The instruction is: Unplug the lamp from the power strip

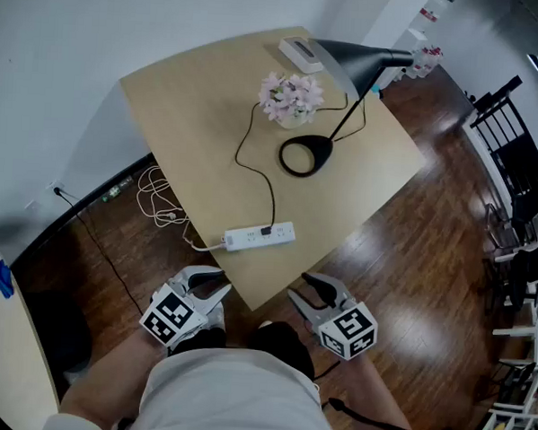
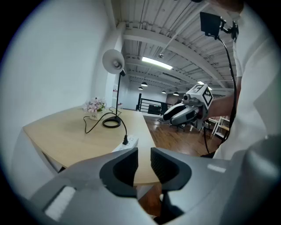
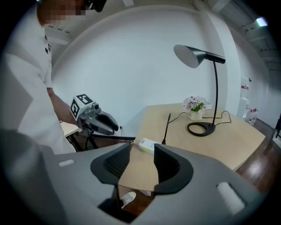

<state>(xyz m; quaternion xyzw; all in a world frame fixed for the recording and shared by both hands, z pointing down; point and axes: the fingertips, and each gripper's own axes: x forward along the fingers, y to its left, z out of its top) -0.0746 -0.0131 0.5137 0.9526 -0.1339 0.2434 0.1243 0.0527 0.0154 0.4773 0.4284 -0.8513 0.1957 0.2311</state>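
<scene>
A black desk lamp (image 1: 305,155) stands on the tan table (image 1: 184,115). Its black cord runs to a plug (image 1: 265,230) seated in the white power strip (image 1: 260,236) near the table's front corner. My left gripper (image 1: 208,287) and right gripper (image 1: 315,293) hover just off that corner, short of the strip, both open and empty. In the left gripper view the jaws (image 2: 144,156) show a narrow gap, with the strip (image 2: 130,142) beyond. The right gripper (image 3: 142,151) points at the strip (image 3: 148,145) and the plug (image 3: 163,141).
A vase of pink flowers (image 1: 291,98) and a white box (image 1: 302,52) sit at the table's far side. The strip's white cable drops to coiled cords (image 1: 157,199) on the wood floor by the wall. Black chairs (image 1: 514,168) stand at the right.
</scene>
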